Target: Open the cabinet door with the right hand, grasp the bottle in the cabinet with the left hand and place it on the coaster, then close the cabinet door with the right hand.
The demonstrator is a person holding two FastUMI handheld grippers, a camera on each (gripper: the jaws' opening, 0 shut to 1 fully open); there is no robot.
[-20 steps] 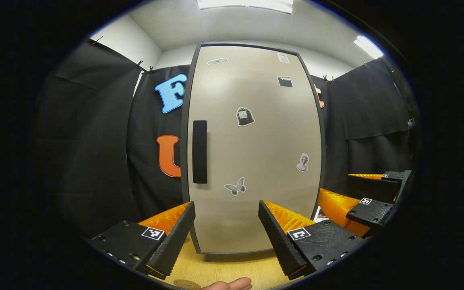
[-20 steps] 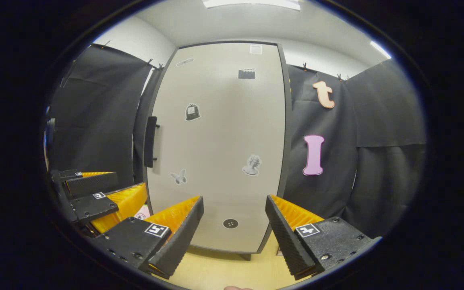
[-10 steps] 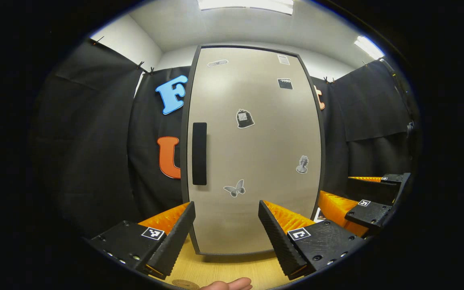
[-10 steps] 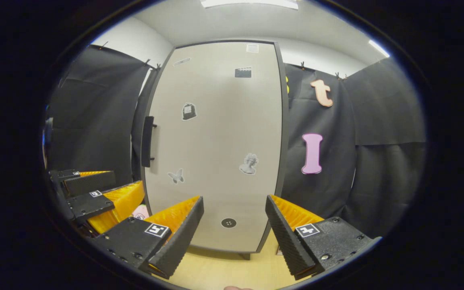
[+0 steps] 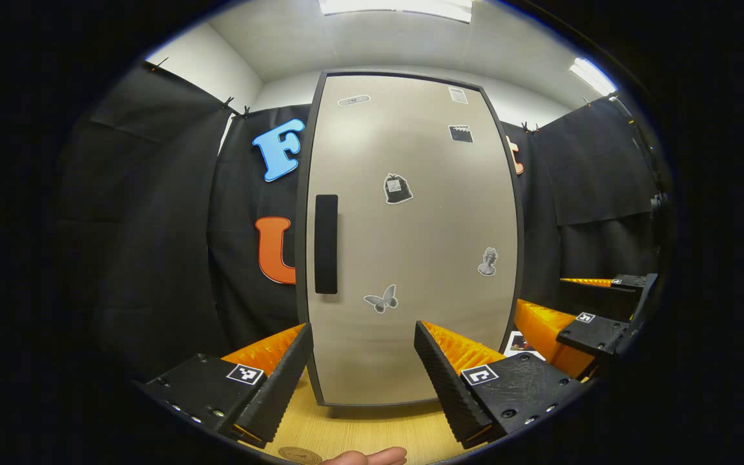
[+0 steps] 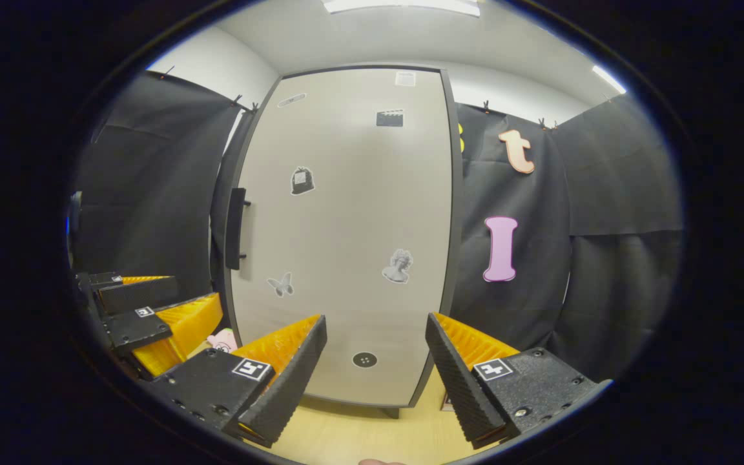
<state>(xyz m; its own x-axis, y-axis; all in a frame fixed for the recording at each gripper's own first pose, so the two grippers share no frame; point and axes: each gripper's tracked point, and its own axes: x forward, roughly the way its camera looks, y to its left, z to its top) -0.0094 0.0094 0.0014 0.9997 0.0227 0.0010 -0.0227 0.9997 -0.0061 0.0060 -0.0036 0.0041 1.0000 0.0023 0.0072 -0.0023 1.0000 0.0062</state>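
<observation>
The closed cabinet door (image 6: 346,226) stands ahead of the right gripper (image 6: 375,361) and left gripper (image 5: 362,361), both spread wide and empty.

Black cloth wall (image 5: 152,245) hangs behind the pale wooden desk (image 5: 372,433); ceiling light panel (image 5: 398,6) glows above it.

The left gripper (image 5: 363,371) has two wedge-shaped, ridged fingers on blocky bases. Each base carries a small square coded marker and a few screws. The right gripper (image 6: 376,368) is built alike.
</observation>
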